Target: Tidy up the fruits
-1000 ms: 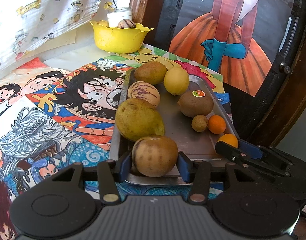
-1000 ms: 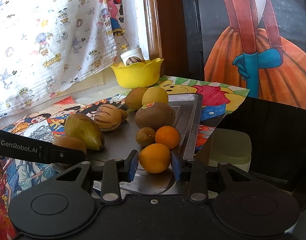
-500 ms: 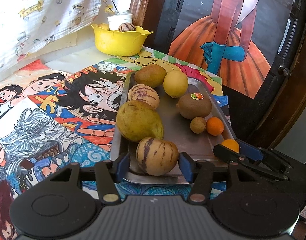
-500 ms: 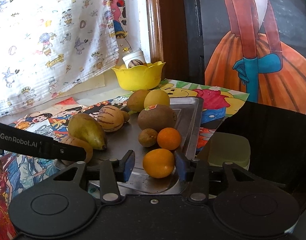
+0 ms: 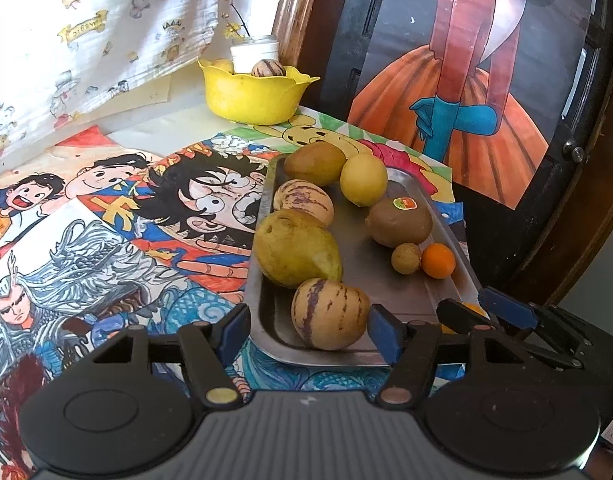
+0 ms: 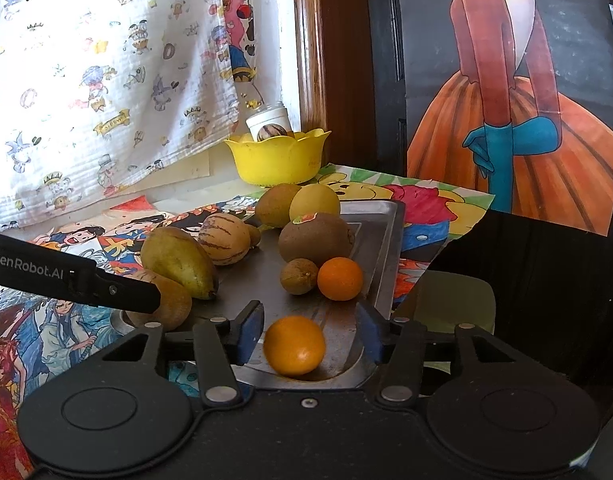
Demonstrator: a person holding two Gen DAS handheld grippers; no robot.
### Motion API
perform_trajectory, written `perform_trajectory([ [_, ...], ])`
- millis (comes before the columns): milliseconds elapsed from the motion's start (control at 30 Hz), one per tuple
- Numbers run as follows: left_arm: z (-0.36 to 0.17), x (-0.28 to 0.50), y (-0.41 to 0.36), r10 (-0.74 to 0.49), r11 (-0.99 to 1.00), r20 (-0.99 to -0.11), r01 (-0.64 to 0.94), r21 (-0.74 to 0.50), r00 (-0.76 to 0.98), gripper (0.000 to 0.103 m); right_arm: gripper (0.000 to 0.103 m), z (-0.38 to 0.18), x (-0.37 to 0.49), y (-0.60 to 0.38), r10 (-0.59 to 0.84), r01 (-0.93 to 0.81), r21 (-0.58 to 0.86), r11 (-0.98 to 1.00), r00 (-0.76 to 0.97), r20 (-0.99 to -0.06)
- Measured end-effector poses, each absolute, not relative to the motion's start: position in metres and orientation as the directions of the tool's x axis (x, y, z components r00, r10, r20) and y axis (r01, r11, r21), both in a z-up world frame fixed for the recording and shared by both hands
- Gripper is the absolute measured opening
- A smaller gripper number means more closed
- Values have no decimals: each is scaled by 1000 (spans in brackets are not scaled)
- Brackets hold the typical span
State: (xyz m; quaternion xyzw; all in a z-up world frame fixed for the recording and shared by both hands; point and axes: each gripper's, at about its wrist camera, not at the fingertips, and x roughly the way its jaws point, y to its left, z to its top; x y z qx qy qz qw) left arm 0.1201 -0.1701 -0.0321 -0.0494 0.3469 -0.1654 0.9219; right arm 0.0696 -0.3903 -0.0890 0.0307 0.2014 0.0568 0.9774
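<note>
Left wrist view shows the left gripper point(image 5: 308, 326) opening around a striped melon point(image 5: 329, 313) at the near end of the metal tray point(image 5: 386, 288). Beside it, the right gripper point(image 6: 309, 334) opens, freeing an orange point(image 6: 294, 345). Both fruits look dropped off; next, pull back.

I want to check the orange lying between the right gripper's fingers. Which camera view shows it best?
The right wrist view: the orange lies whole on the tray, in the right gripper, whose jaws are opening, clear of it. The left wrist view shows only a sliver of it behind that gripper's fingers.
</note>
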Motion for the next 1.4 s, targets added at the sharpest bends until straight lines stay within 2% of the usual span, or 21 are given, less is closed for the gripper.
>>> perform_trajectory([
  [200, -30, 117, -165, -336, 942, -607, 260, -213, 720, 73, 60, -88, 66, -391, 111, -81, 93, 992, 916, -386],
  [467, -26, 111, -157, -313, 950, -579, 237, -205, 753, 84, 70, -82, 61, -384, 93, -61, 98, 993, 925, -368],
  [533, -25, 110, -153, -304, 952, -573, 225, -206, 761, 86, 77, -79, 60, -383, 85, -50, 104, 993, 927, -366],
  [833, -20, 102, -134, -239, 970, -545, 167, -179, 804, 102, 93, -70, 49, -371, 87, -48, 118, 992, 931, -354],
  [1033, -18, 94, -119, -203, 977, -521, 136, -164, 829, 103, 102, -63, 39, -360, 93, -54, 122, 991, 935, -342],
  [1400, -17, 82, -95, -155, 983, -497, 82, -165, 854, 103, 102, -55, 20, -342, 86, -49, 121, 991, 944, -319],
])
